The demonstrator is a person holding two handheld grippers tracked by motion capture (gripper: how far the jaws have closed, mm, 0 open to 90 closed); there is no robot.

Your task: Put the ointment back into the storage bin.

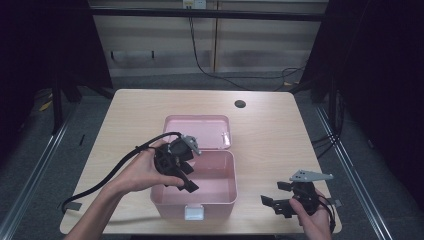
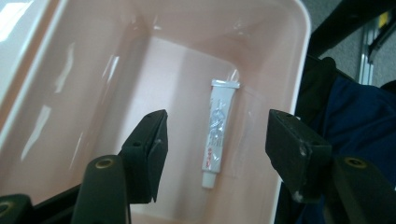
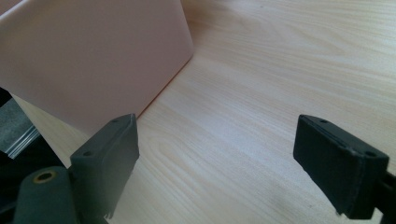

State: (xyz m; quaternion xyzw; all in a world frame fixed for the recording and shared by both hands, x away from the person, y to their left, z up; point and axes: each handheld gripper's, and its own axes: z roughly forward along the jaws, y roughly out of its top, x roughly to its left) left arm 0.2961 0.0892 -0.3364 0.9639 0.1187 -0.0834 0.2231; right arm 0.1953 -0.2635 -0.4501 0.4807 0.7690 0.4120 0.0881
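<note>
Over the open pink storage box (image 1: 220, 197), my left gripper (image 2: 212, 140) hangs with jaws apart above a small white tube (image 2: 217, 133) lying on the box floor. I judge reaching is underway; next, descend and close. My right gripper (image 1: 287, 200) waits agape over the surface (image 3: 280, 93).

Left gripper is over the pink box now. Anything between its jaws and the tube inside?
Nothing visible. The left gripper is open above the pink box, and the white tube lies alone on the box floor between the jaws' line of sight.
</note>
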